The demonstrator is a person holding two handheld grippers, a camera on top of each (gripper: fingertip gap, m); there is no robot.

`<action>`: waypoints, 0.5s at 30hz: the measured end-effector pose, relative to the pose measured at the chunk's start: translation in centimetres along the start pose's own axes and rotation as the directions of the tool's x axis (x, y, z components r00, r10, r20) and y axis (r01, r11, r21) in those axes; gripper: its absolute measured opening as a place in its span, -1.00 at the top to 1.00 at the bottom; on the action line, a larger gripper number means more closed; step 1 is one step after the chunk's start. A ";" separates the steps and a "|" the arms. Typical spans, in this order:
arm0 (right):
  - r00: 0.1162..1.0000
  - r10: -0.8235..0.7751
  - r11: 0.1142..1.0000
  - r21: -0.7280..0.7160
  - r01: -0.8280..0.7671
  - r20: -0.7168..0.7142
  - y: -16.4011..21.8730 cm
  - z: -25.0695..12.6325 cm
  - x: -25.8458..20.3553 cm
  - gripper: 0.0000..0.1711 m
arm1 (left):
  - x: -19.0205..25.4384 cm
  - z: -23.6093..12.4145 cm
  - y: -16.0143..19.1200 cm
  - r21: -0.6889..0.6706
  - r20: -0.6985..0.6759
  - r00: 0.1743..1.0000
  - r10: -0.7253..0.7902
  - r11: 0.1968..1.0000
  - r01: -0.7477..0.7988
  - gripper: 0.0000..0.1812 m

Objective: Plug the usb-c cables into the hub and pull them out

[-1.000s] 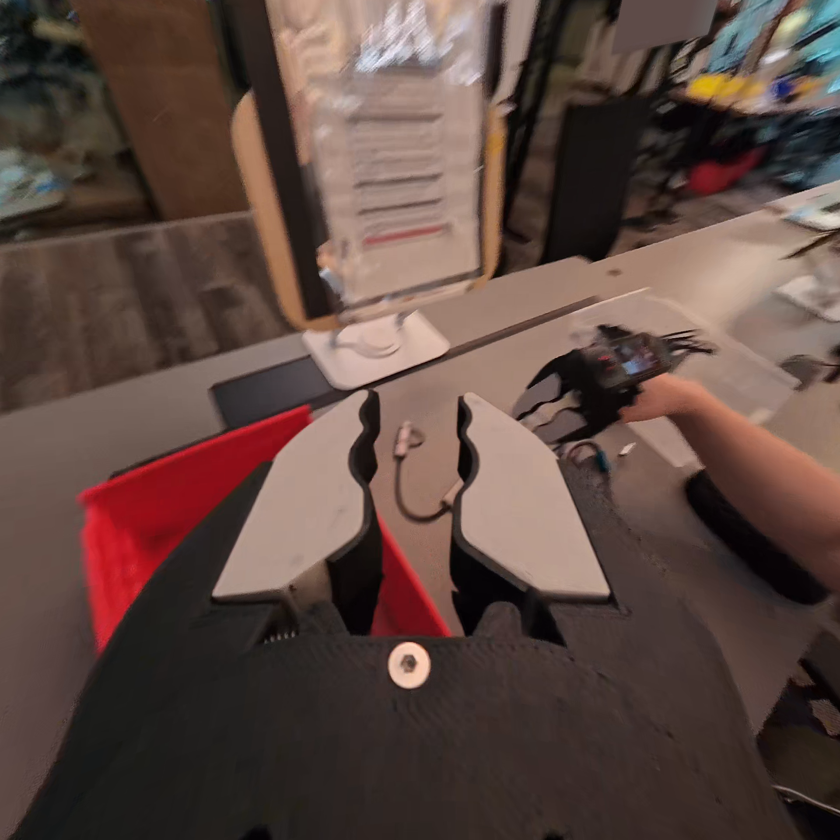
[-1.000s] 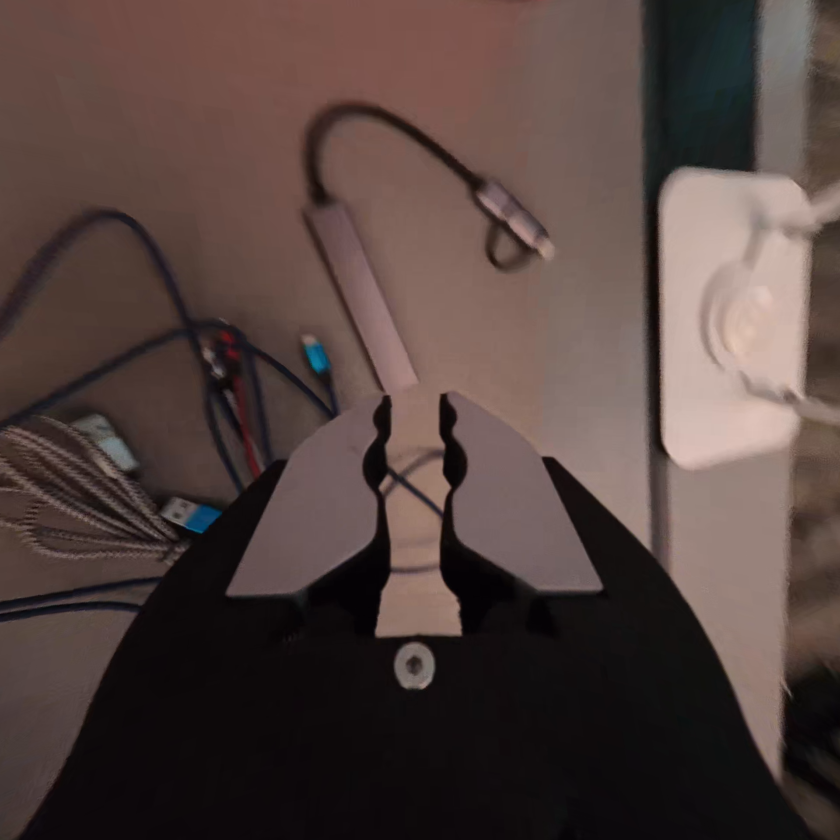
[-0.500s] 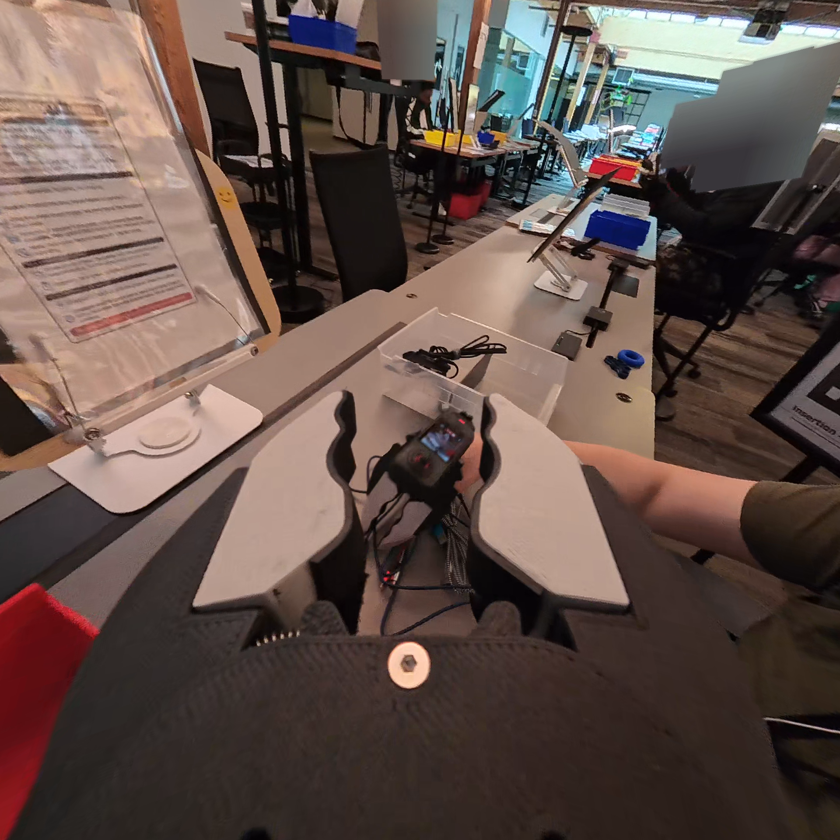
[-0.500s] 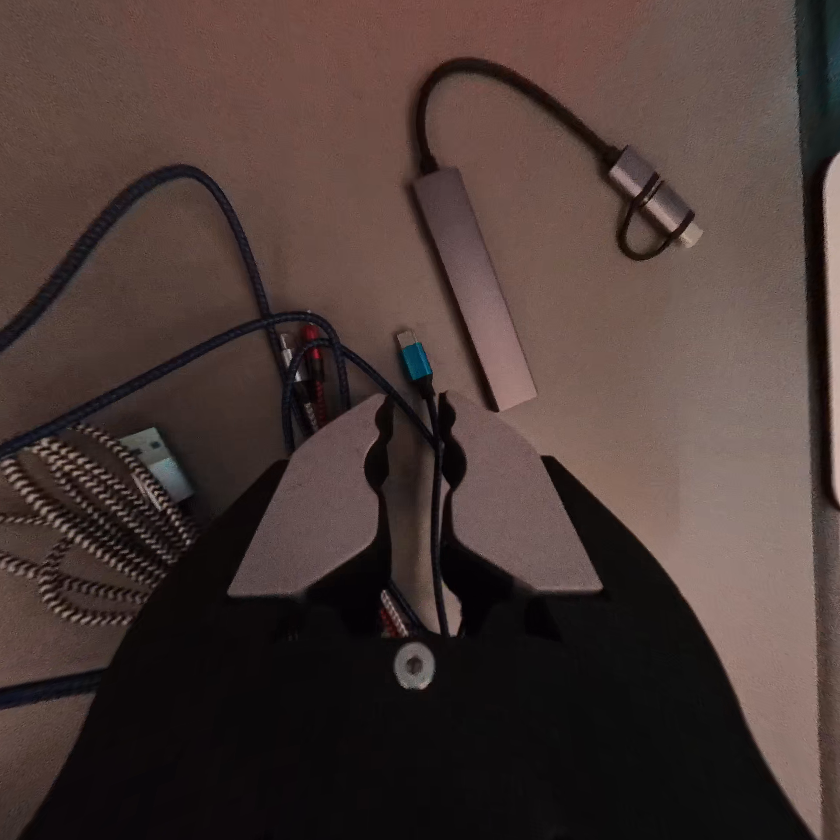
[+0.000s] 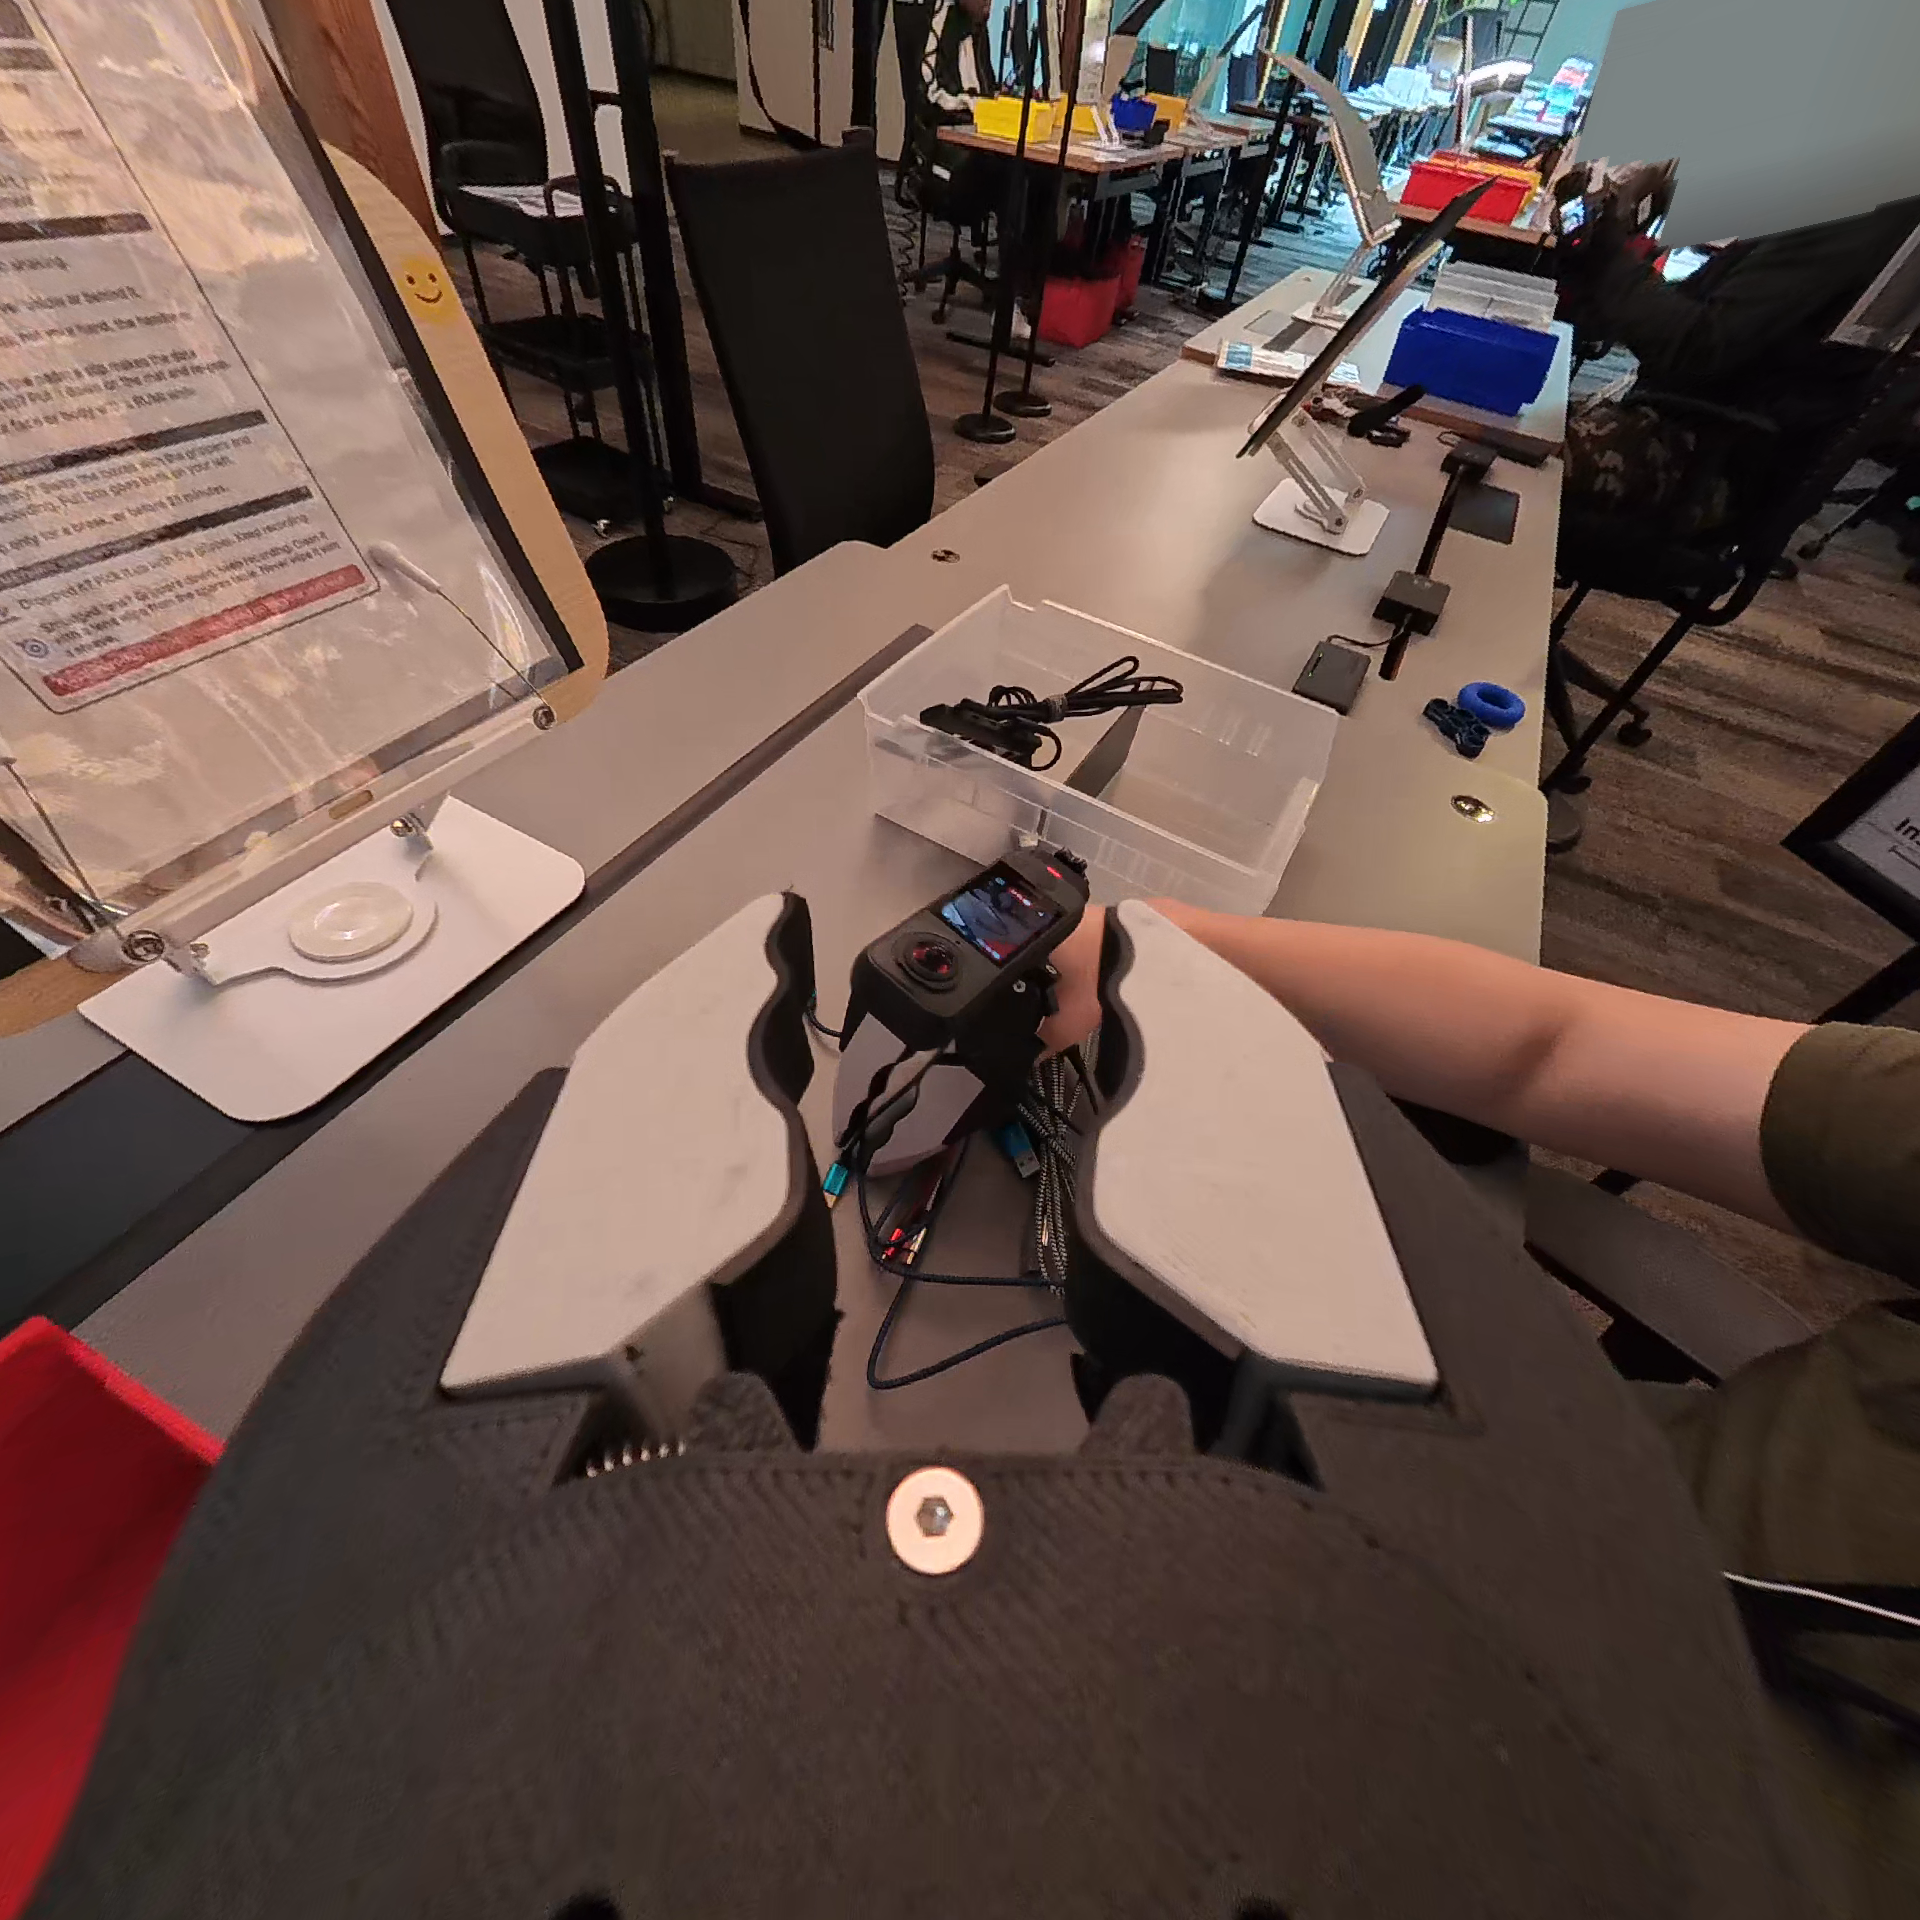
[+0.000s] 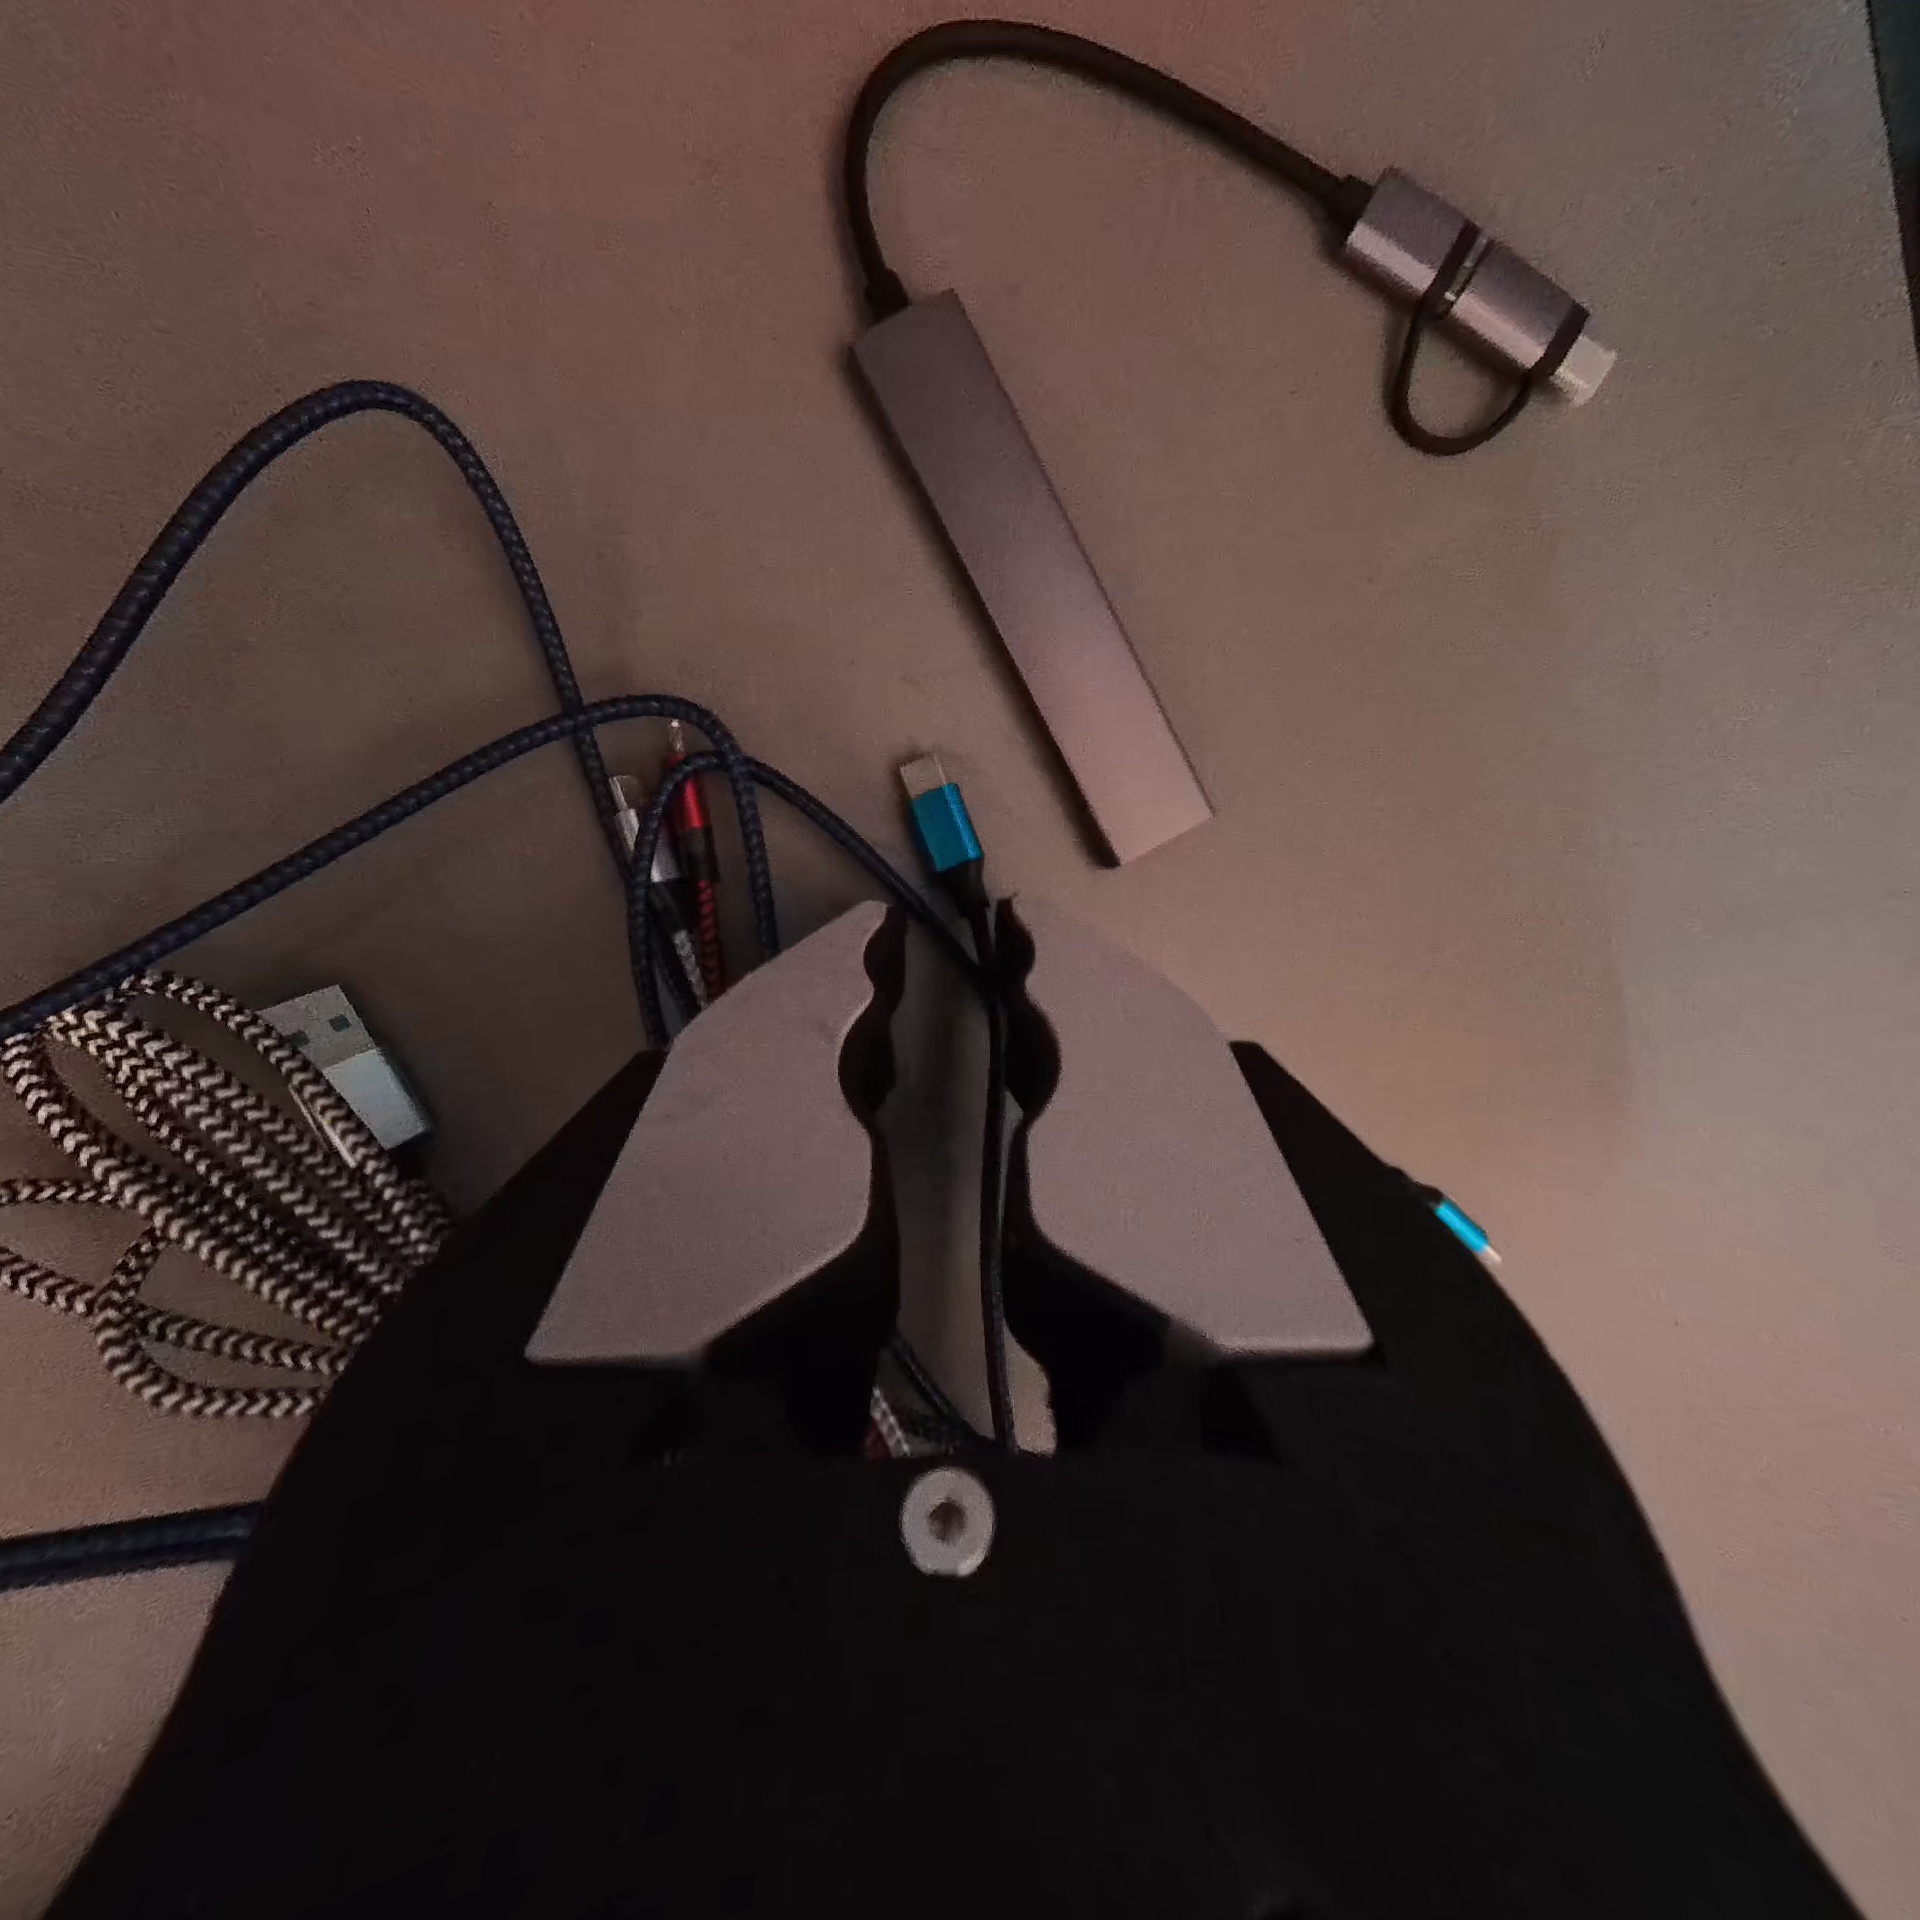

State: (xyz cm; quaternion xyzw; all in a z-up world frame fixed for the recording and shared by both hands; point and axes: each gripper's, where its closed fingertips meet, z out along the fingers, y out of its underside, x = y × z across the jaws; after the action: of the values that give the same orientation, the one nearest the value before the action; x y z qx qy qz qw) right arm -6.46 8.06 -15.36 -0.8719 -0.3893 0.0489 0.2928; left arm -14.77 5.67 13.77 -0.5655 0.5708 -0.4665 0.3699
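Note:
In the right wrist view a slim grey hub [image 6: 1029, 582] lies flat on the table, with its black pigtail ending in a grey adapter plug [image 6: 1475, 281]. A usb-c cable with a blue plug [image 6: 940, 826] lies just short of the hub's near end. My right gripper [image 6: 948, 914] is open with a narrow gap. It hovers over that cable, which runs loose between the jaws. A second blue plug [image 6: 1460, 1226] shows to its right. My left gripper [image 5: 951, 935] is open and empty, and looks at the right gripper's camera [image 5: 966, 956] and the cable pile [image 5: 935, 1226].
Dark blue braided cables, a red plug [image 6: 691, 821] and a black-and-white cable [image 6: 208, 1143] with a USB-A plug lie left of the right gripper. A sign holder on a white base [image 5: 332, 935], a clear bin [image 5: 1226, 831], a red bin [image 5: 83, 1507] and a person's arm [image 5: 1455, 1081] surround the work spot. The gap from one gripper's tips to the other's is roughly 30 cm. The slim grey hub [image 6: 1029, 582] is closer to my right gripper, around 6 cm from its tips; the left tips are 30 cm off.
My left gripper swung right, from the red bin and hub to the right gripper and cables. My right gripper drew back off the hub, and the blue-plug cable now lies between its jaws.

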 end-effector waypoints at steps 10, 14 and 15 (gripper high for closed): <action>0.998 0.057 0.998 -0.021 -0.056 0.029 0.9 -0.3 0.2 0.91 | 0.1 -0.2 0.6 -0.041 0.016 1.000 0.020 0.999 -0.019 0.43; 0.997 0.057 0.998 0.010 -0.058 0.055 0.6 -1.0 -0.1 0.92 | -0.2 -0.3 0.8 -0.056 0.021 1.000 0.018 0.998 -0.017 0.43; 0.997 0.050 0.998 0.039 -0.052 0.060 0.2 -1.5 -0.2 0.93 | -0.2 -0.3 0.8 -0.056 0.022 1.000 0.017 0.998 -0.016 0.43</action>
State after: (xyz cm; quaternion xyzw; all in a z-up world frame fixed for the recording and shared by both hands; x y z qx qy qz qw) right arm -6.02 7.18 -14.27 -0.8737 -0.3744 0.0899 0.2974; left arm -15.27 5.89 13.05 -0.5761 0.5840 -0.4410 0.3640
